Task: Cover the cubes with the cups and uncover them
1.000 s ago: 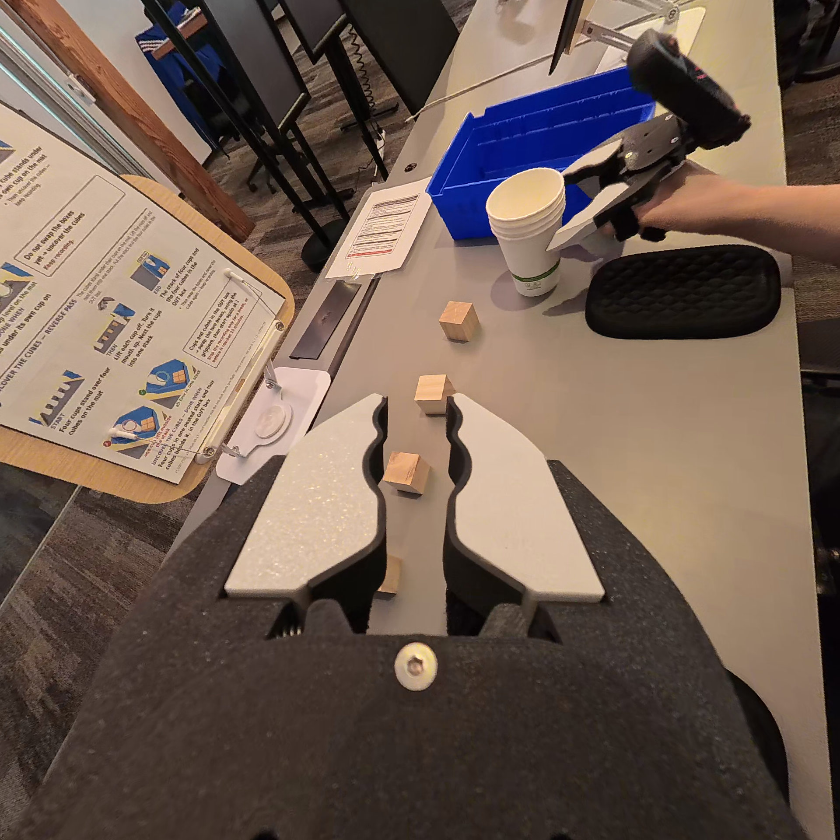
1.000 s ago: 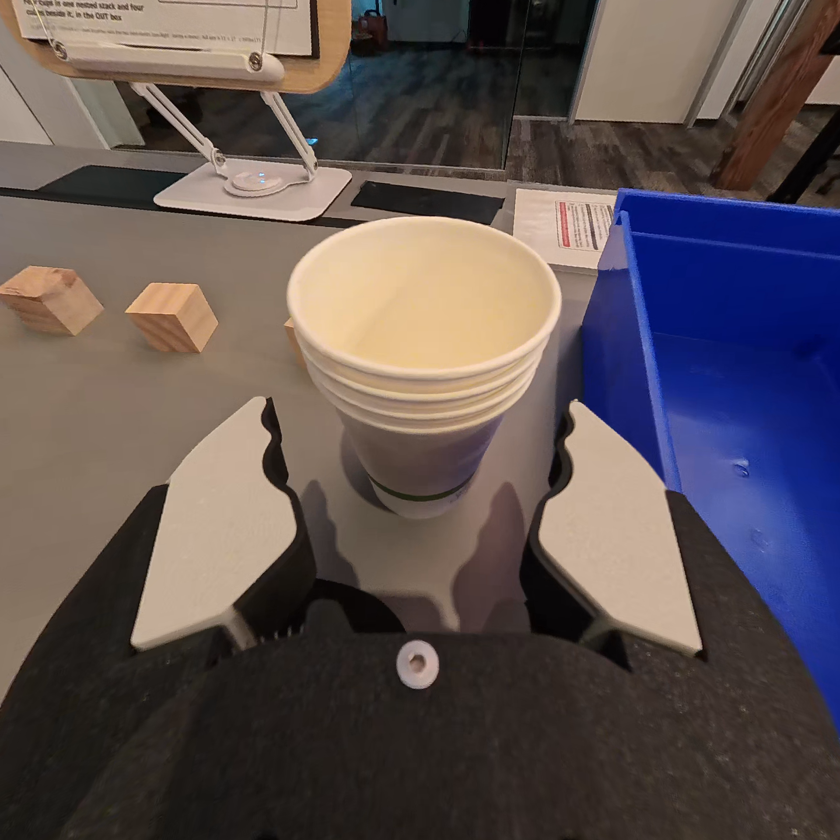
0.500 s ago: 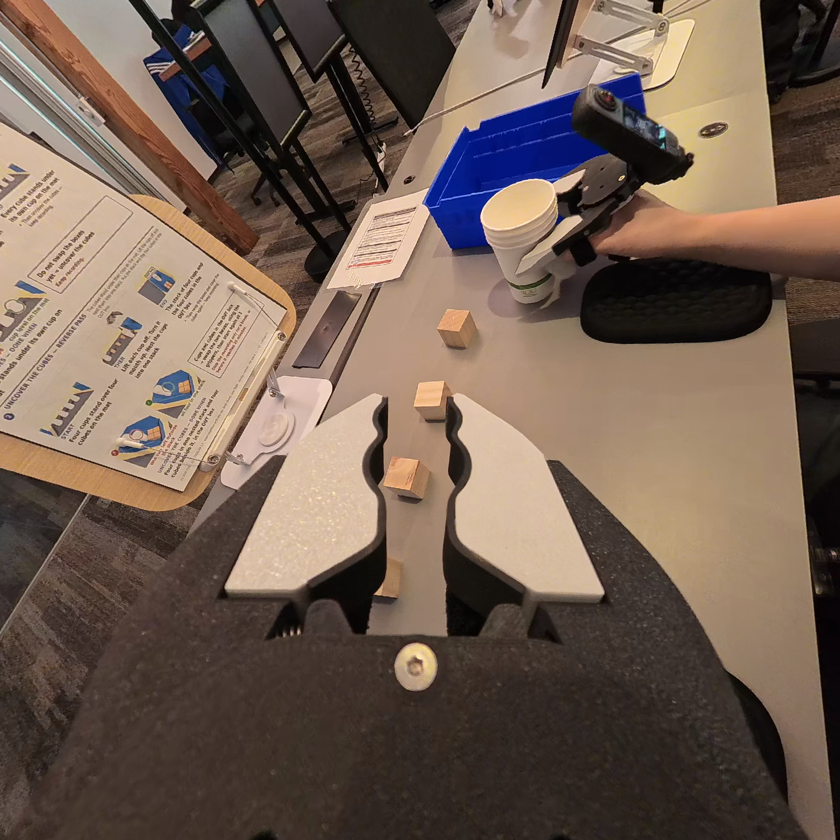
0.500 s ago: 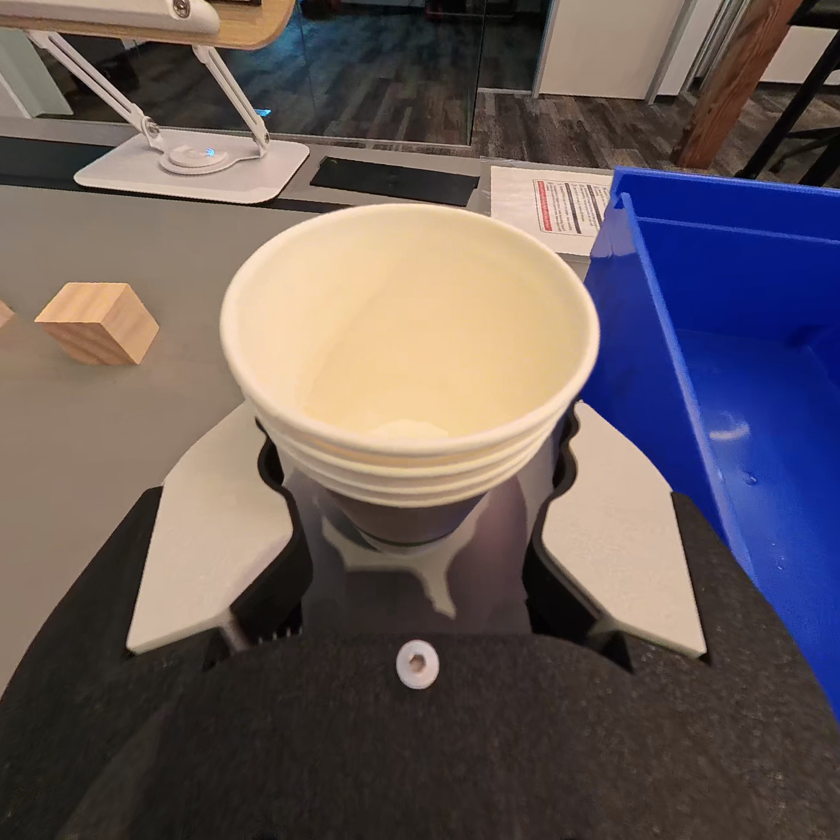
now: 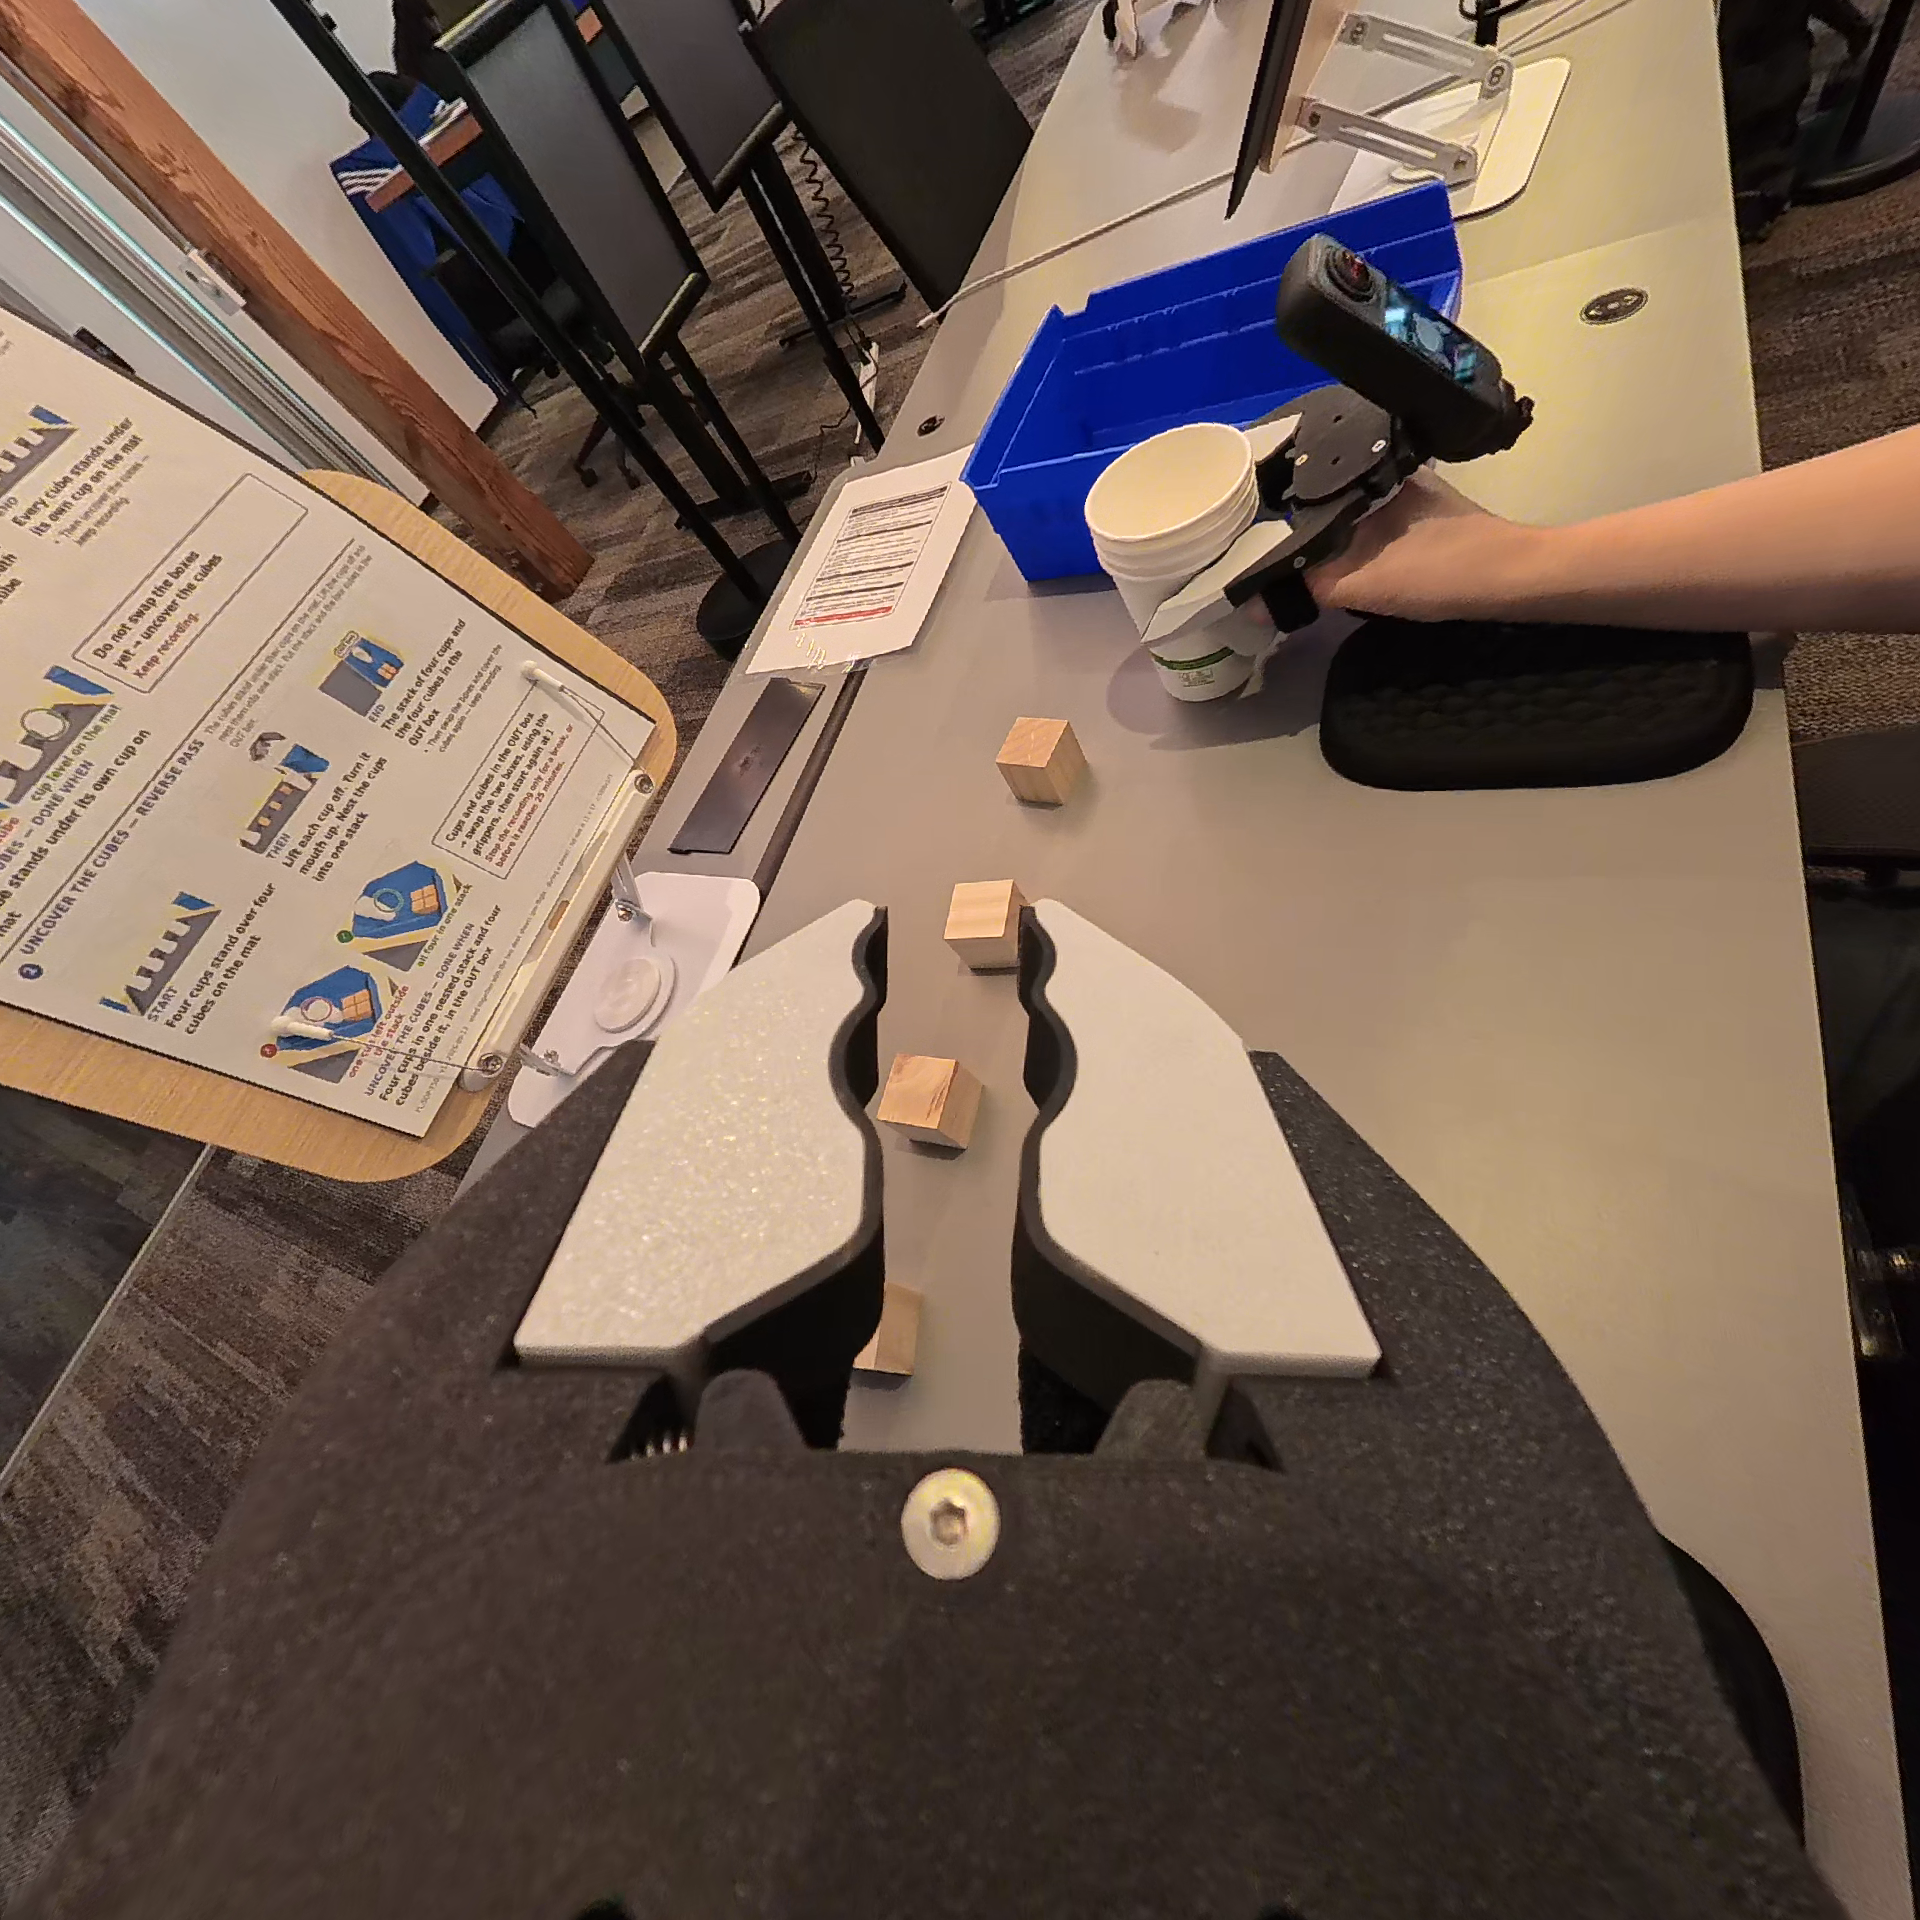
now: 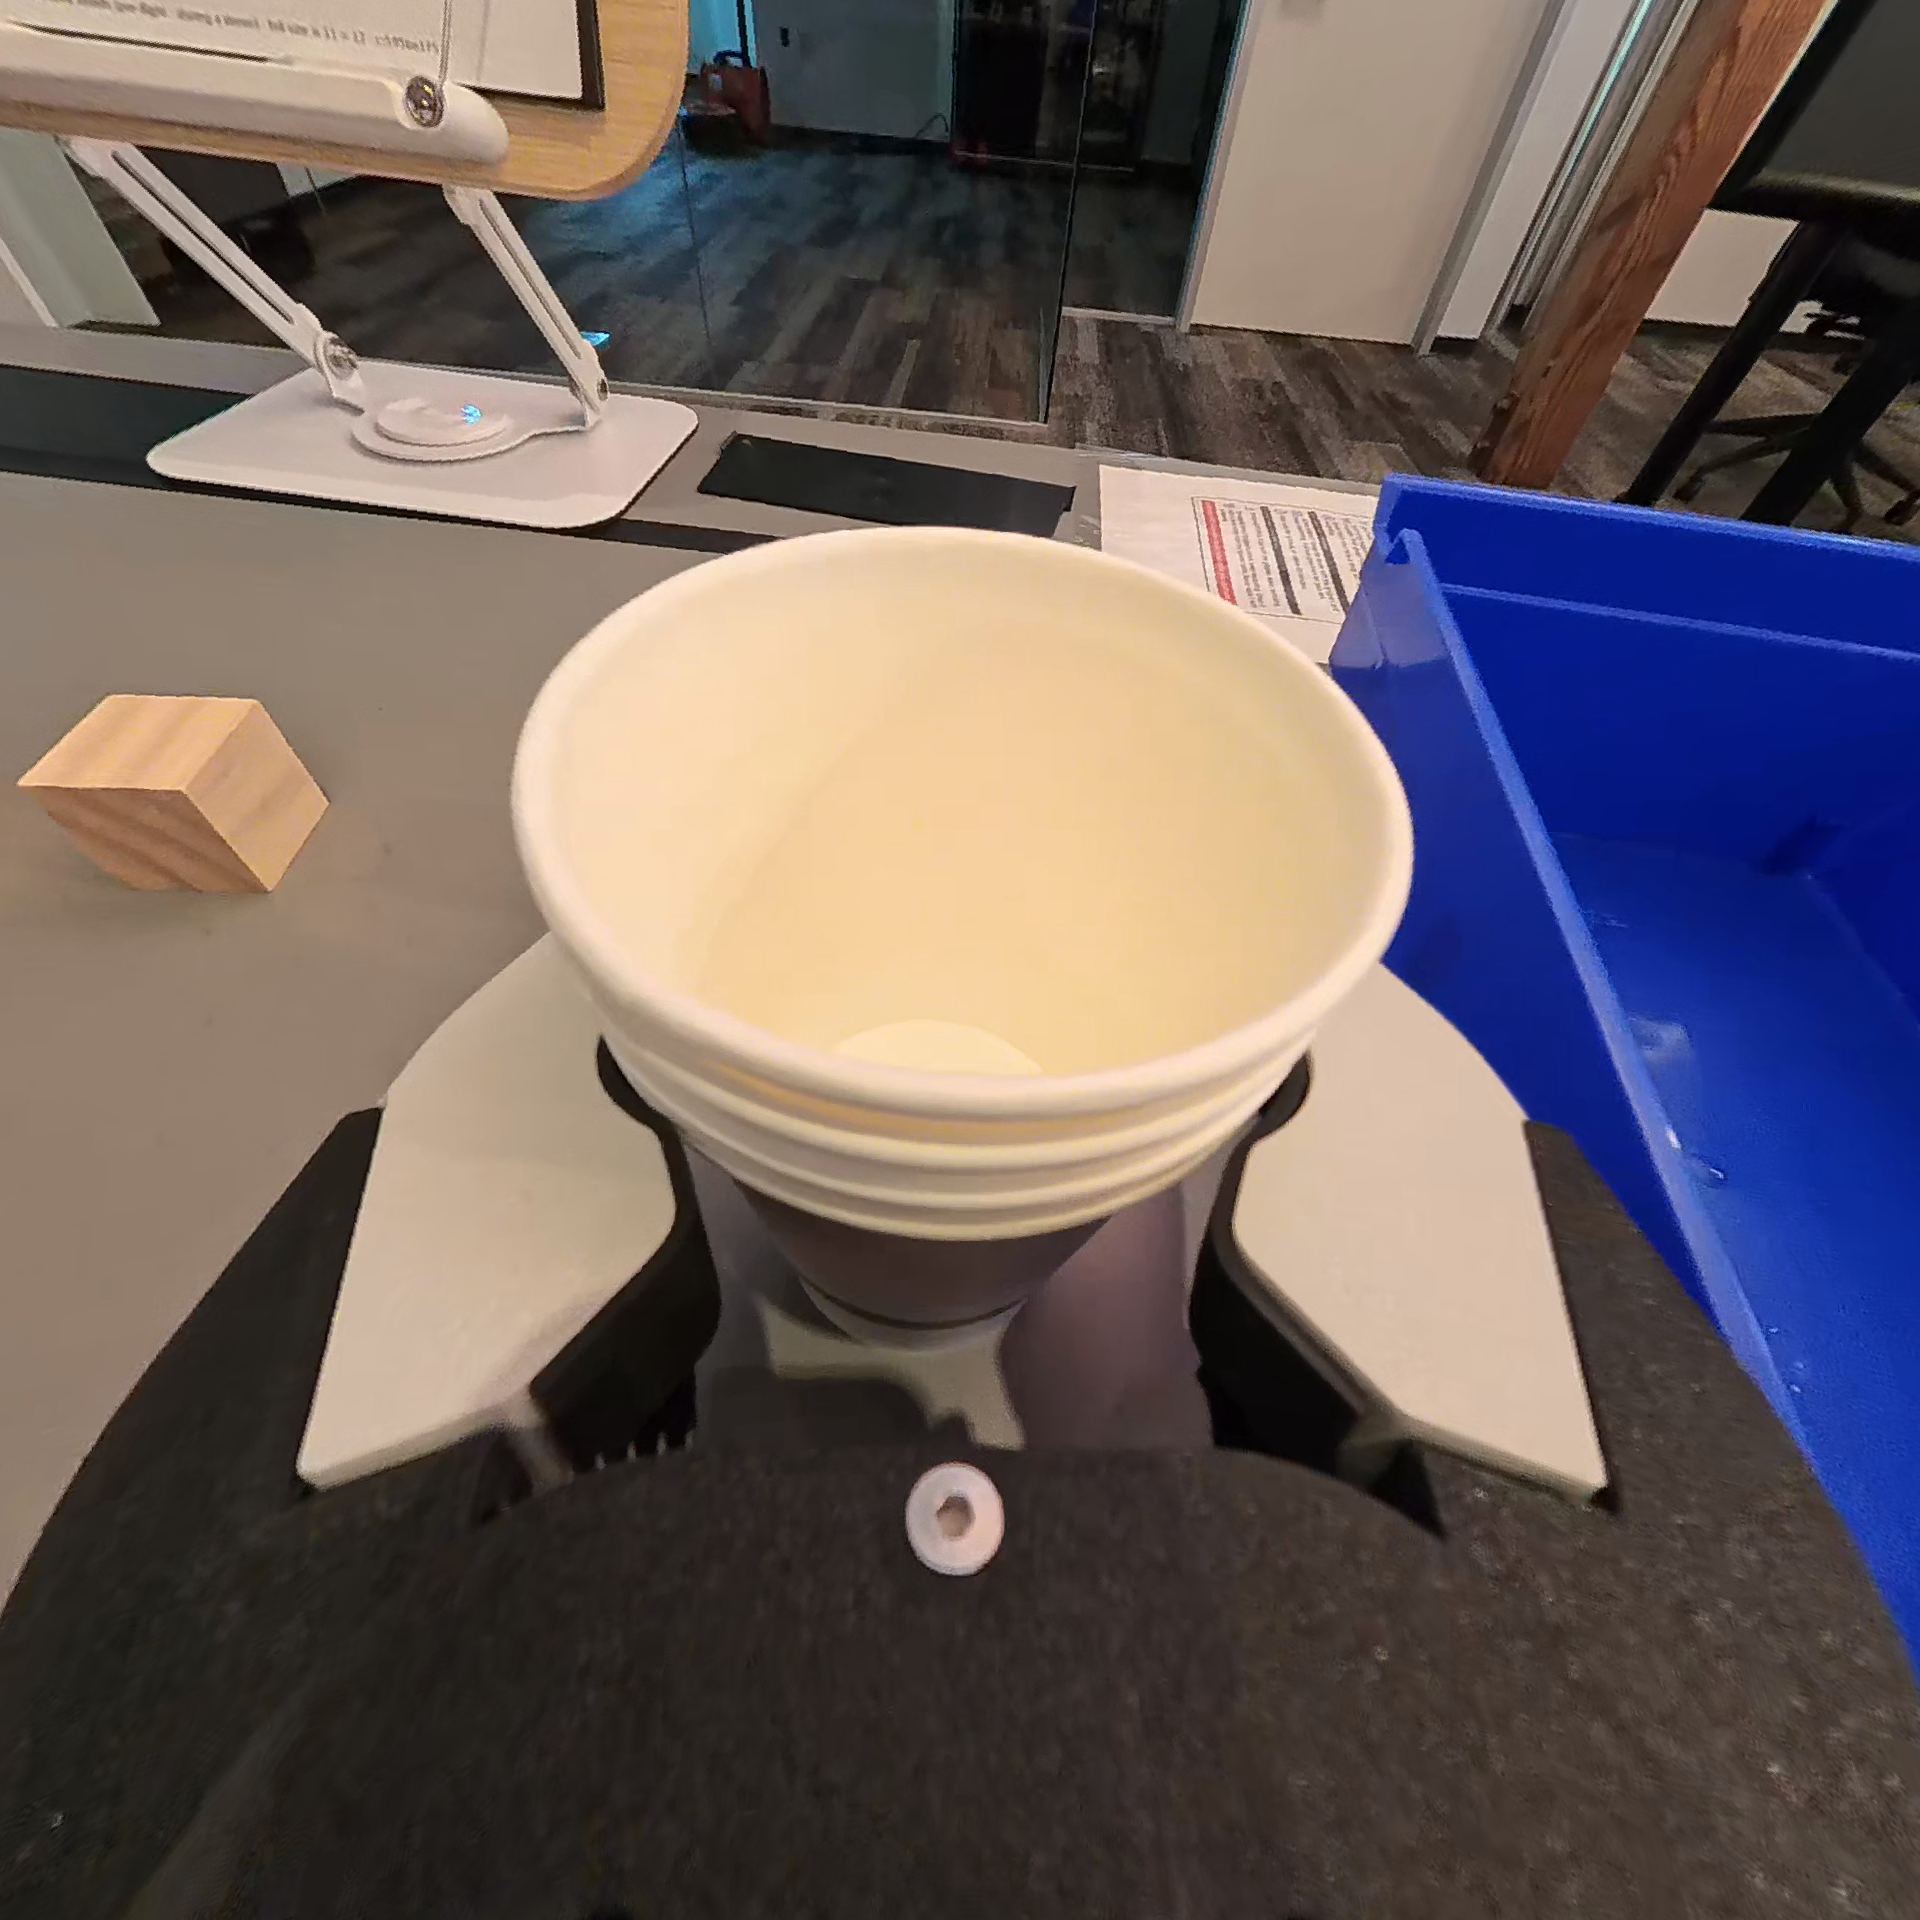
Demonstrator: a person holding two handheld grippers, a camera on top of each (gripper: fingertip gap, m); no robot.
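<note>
The right hand-held gripper (image 6: 951,1101) holds the stack of cups (image 6: 961,894) by its sides, mouth up; the stack is slightly tilted, with its base on or just above the grey bench (image 5: 1403,1039), I cannot tell which, just beside the blue bin (image 6: 1683,831). The left hand-held gripper (image 5: 951,997) hangs over the bench with a narrow gap between its fingers, holding nothing. Four wooden cubes (image 5: 1040,761) lie in a row on the bench, uncovered, from under the left gripper toward the cups. A black pad (image 5: 1538,707) lies near the stack.

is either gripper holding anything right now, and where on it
The right gripper grips the stack of paper cups by its side wall, just under the rims. The left gripper holds nothing.
</note>
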